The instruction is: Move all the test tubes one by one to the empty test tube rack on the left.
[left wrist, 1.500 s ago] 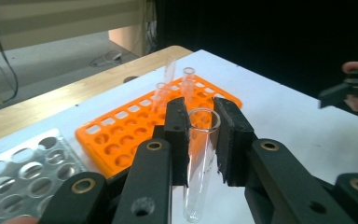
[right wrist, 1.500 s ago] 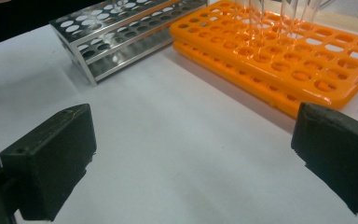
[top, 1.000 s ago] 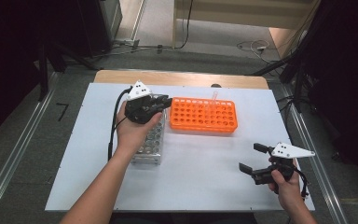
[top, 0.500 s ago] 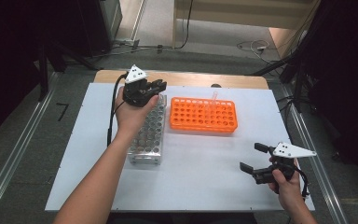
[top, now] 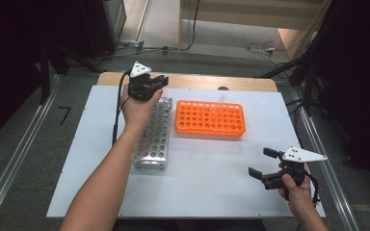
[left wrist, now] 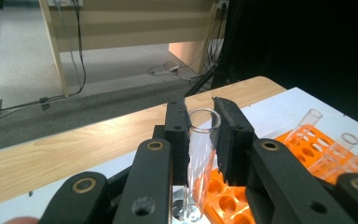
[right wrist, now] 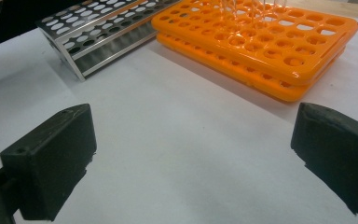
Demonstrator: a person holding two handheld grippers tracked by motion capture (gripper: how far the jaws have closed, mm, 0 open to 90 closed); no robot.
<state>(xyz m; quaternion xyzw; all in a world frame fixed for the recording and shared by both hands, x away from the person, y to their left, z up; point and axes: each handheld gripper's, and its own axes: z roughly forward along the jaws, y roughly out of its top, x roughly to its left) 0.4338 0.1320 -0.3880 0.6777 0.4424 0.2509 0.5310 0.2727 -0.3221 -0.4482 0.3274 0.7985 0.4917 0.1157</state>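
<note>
A white table top (top: 207, 187) is resting on a wooden edge (top: 192, 81), with grey floor (top: 24, 144) spreading around it. Metal rails (top: 9, 173) are running along both sides. Cables (top: 262, 47) are lying beyond (near a pale wooden bench (top: 236, 12)), while the far corners are sitting in darkness.

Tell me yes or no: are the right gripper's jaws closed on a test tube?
No: in the right gripper view the right gripper has its jaws wide apart over the bare white table, nothing between them.
</note>
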